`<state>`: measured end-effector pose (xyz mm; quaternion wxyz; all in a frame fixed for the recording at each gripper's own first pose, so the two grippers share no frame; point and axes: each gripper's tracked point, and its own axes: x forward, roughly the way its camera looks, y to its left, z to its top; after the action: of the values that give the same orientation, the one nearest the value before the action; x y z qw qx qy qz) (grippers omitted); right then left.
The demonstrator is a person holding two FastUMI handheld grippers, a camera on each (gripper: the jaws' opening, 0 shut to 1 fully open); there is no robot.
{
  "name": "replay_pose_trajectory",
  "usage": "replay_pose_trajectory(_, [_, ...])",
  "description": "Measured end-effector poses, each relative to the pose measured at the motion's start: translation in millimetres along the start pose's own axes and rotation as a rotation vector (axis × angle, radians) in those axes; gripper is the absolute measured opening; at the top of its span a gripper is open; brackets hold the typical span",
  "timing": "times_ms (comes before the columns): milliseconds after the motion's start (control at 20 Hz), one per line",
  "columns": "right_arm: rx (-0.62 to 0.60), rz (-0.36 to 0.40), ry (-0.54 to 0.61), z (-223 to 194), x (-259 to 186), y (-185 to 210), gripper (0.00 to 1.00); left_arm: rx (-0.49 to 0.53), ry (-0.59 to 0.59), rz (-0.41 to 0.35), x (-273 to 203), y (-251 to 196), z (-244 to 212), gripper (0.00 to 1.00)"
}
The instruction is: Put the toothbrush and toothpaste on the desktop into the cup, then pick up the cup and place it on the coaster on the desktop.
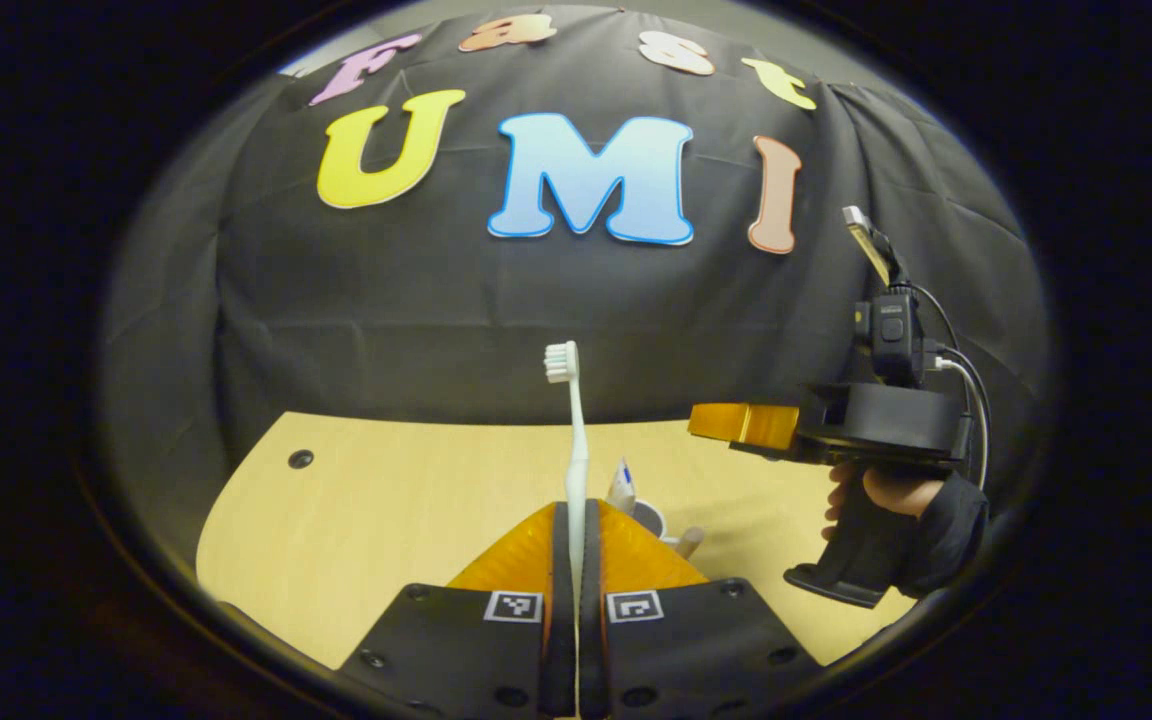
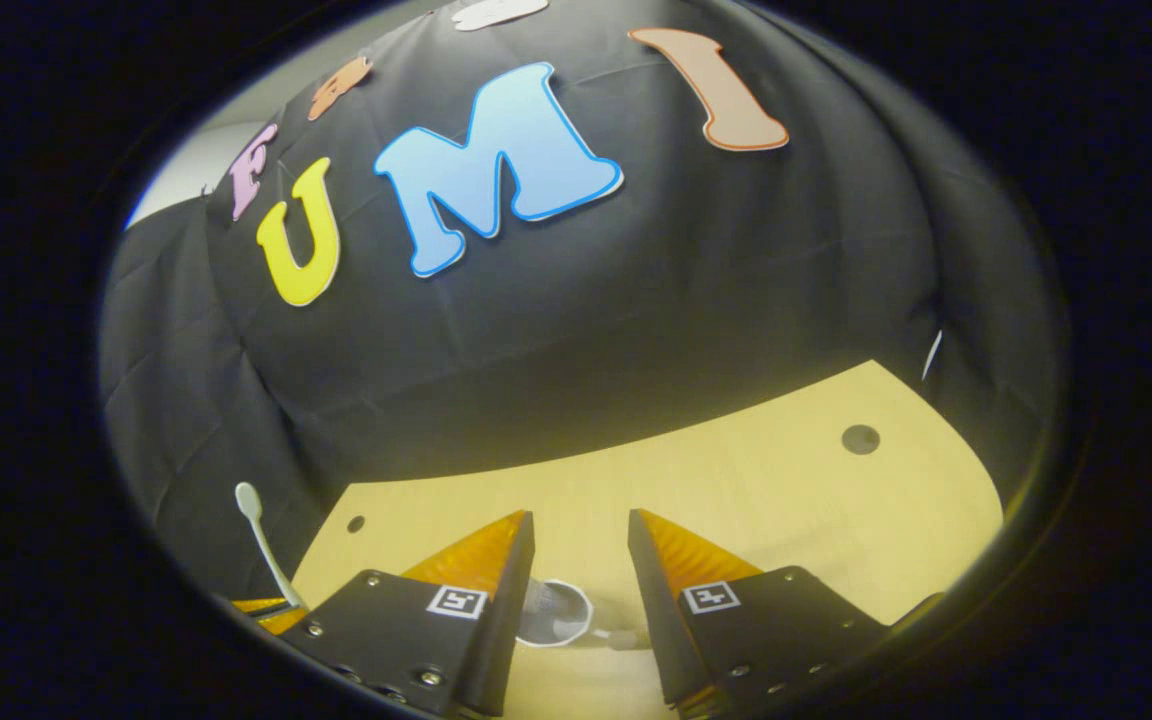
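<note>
We've got the left tongs [image 1: 576,560] clamped on the white plastic toothbrush [image 1: 572,440], bristles up at frame centre, handle end low so it can drop straight in. Just past the tips, lower centre, sits the white cup [image 1: 651,518] w/ the white toothpaste tube [image 1: 622,484] already poking out. Right tongs [image 2: 581,560] spread wide & empty, above the cup [image 2: 554,612] on the pale wooden surface [image 2: 786,500], prob. staying clear. Coaster: can't make out.

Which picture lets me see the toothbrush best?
The left gripper view. There the toothbrush stands upright in the middle, pinched between the left gripper jaws, bristles at the top. The right gripper view catches just its head and thin neck at the far left edge, small and curved.
</note>
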<state>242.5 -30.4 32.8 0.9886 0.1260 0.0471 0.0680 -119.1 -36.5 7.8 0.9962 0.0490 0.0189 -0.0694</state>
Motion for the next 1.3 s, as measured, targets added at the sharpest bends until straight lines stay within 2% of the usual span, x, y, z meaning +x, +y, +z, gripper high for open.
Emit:
replay_pose_trajectory(400, [0.023,-0.055,-0.012,6.0,-29.1,-37.9,0.56,0.061,-0.020,-0.109,57.7,-53.0,1.8,0.08])
replay_pose_trajectory(650, [0.041,-0.112,-0.011,5.4,-47.5,-72.4,0.56,0.079,-0.022,-0.145,93.9,-77.0,-3.1,0.09])
replay_pose_trajectory(950, [0.080,-0.153,-0.013,3.1,-64.6,-101.5,0.56,0.097,-0.042,-0.136,128.1,-85.2,-9.2,0.09])
replay_pose_trajectory(1300, [0.082,-0.198,0.029,-20.9,-82.4,-127.8,0.56,0.117,-0.043,-0.080,158.4,-71.6,-27.0,0.10])
